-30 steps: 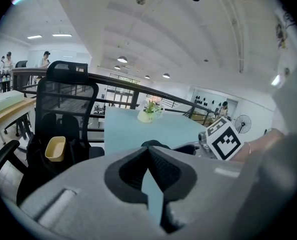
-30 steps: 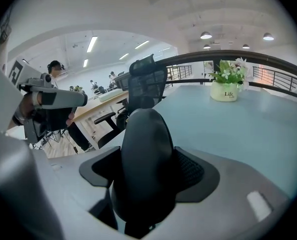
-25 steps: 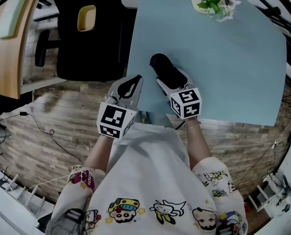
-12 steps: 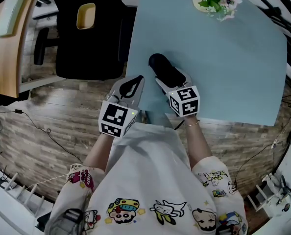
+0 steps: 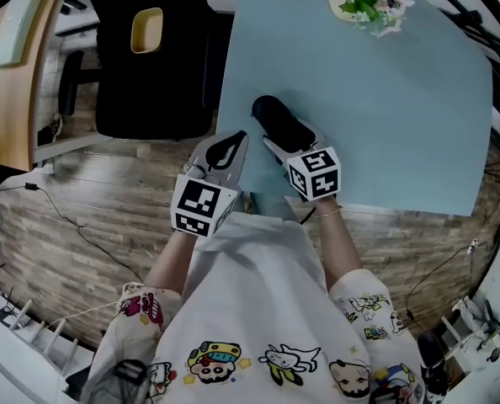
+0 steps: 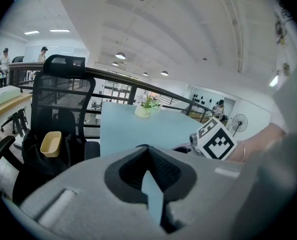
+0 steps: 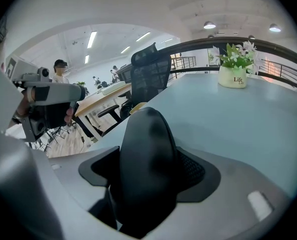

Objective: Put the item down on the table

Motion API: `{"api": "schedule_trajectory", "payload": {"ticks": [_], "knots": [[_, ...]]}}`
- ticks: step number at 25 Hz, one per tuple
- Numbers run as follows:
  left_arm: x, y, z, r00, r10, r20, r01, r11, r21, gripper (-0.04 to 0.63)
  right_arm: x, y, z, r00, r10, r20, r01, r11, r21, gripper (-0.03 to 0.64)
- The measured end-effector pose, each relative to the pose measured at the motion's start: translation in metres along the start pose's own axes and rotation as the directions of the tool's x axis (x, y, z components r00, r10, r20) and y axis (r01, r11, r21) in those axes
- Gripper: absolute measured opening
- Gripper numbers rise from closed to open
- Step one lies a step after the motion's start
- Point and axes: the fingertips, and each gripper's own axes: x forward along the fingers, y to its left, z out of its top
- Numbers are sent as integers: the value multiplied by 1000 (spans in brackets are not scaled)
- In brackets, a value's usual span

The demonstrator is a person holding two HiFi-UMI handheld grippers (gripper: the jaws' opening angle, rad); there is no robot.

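The black item (image 5: 277, 118) is seen as a smooth, matte, rounded body, longer than it is wide. It is clamped between the jaws of the right gripper (image 5: 290, 137) and is held over the light blue tabletop (image 5: 385, 116), close to the left edge and toward the near-left corner. Contact with the tabletop cannot be determined.

A pale flower pot (image 5: 355, 7) filled with white blooms and green leaves is located at the far edge. A yellow cup (image 5: 148, 29) is seated on the black chair (image 5: 153, 91).

The left gripper (image 5: 231, 138) is held beside the near-left corner with its jaws closed on nothing. Both grippers are pointed forward and downward.
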Motion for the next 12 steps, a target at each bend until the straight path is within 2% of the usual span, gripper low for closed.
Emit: {"api": "schedule_trajectory", "payload": {"ticks": [6, 12], "knots": [[-2, 2, 1, 1000, 10, 6, -10, 1000, -5, -2, 3, 4, -4, 999, -11, -34, 9, 999, -45, 368], [-4, 7, 4, 1000, 19, 12, -19, 1000, -6, -2, 4, 1, 0, 1000, -13, -25, 12, 1000, -22, 398]]}}
